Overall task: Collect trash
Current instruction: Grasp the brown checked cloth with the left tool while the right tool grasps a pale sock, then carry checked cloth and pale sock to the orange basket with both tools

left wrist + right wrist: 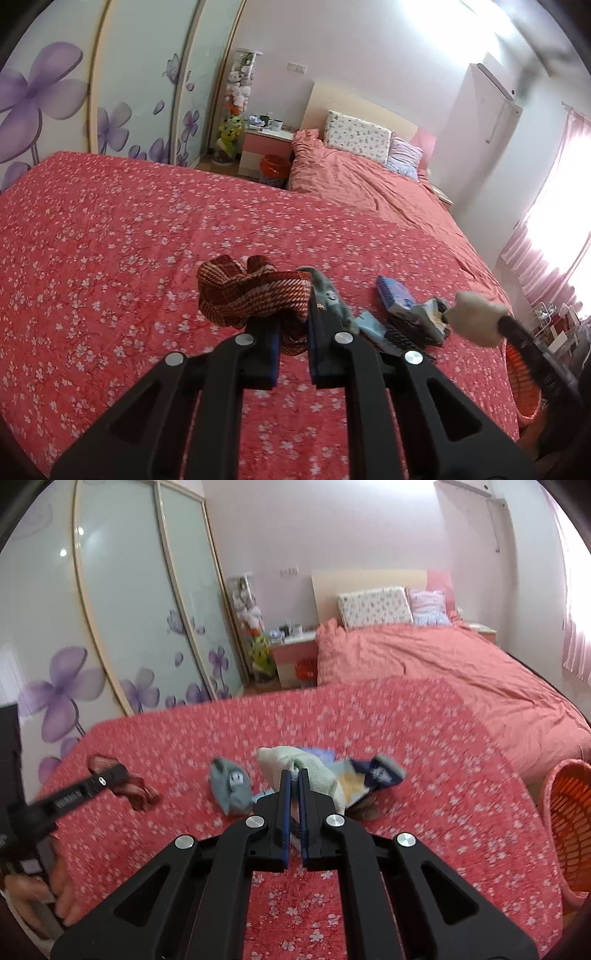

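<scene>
In the left wrist view my left gripper [291,328] is shut on a crumpled red-brown checked cloth [247,291], held just above the flowered red bedspread [110,240]. My right gripper [294,775] is shut on a pale cream sock [317,775], lifted over a small heap of socks. In the left wrist view that cream sock [474,317] hangs from the right gripper's black fingers at the right. In the right wrist view the left gripper [110,775] shows at the left with the checked cloth [136,794].
A grey sock [231,786] and navy and light blue socks [376,771] lie on the bedspread. An orange mesh basket [569,830] stands beside the bed at the right. A person's hand [62,886] is at the lower left. Pillows and a nightstand are far behind.
</scene>
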### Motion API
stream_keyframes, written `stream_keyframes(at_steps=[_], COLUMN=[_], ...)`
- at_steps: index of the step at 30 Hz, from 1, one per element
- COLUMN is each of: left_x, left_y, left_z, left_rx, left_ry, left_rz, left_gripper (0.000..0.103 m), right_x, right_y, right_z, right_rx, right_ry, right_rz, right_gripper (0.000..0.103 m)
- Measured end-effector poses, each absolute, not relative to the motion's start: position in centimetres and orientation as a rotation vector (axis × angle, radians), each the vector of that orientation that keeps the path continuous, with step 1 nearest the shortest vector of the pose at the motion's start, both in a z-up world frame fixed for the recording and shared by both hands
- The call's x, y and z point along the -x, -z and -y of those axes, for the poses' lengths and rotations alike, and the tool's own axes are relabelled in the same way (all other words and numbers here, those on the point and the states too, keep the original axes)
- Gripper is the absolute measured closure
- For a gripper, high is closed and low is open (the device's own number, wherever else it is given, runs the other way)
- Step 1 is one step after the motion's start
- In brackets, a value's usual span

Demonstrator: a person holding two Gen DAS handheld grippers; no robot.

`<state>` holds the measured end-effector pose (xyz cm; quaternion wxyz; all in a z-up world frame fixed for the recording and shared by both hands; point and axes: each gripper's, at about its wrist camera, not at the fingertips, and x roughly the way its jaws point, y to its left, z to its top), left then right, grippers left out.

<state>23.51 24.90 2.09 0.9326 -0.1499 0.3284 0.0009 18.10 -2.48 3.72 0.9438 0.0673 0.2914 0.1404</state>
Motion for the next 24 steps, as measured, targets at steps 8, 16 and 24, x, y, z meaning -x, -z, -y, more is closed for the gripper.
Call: stream_keyframes(at_steps=[8,16,24], left_x=[-22.8,-22.5,-23.0], left_y=[-4.3,-5.9,-6.7], left_z=[-21.0,-15.8,-9.7], left_rx=[0.260,0.217,0.174], left_ry=[0.068,0.163,0.282], left_rz=[-0.648,-0.639,-0.639], left_gripper=[0.091,0.091,0.091], right_x=[-16.5,-14.8,-13.5], right_y=[-6.1,-6.8,-6.8], right_z=[6.3,10.9,15.2], right_rx=[-0.168,-0.191,-0.214], right_ry=[-0.227,-0.140,-0.060], right_rz=[-0.513,-0.469,-0.439], right_gripper=[0.099,0.099,0.099])
